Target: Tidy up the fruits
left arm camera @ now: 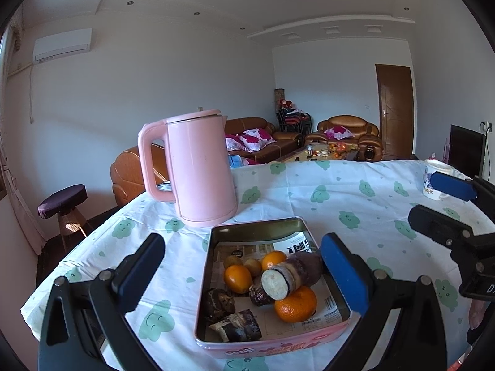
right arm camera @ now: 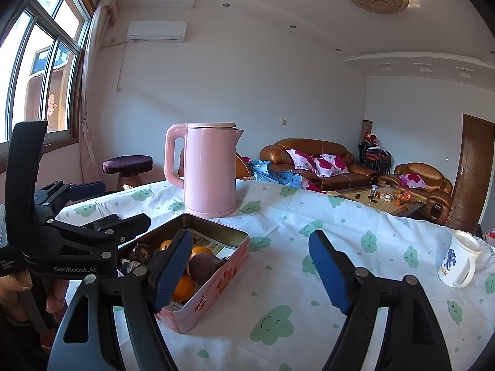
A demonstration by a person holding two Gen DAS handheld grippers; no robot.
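Over at the lower left of the left wrist view, left gripper hanging with jaws spread wide, nothing pinched, straddling the pink tin from above. Just above it, upper left of centre, pink kettle standing upright on the cloud-print tablecloth, close behind the tin's far wall. Now into the middle of the frame: inside the tin, a heap — three oranges, one at left, one behind, the biggest at front right — plus two small brownish fruits, too small to name, a cut purple tuber lying across the pile with its pale face showing, and dark crusted lumps toward the near left corner. All mixed together, no sorting visible, paper liner bare on the right side. Judging from that: everything gathered in one box, separating or arranging not begun, or else the gathering itself nearly finished; hard to say which. Further right, in the right wrist view, right gripper also released, blue pads well apart over bare cloth beside the tin, gripping nothing. Far right, white mug standing alone near the table edge, no loose fruit anywhere on the cloth.
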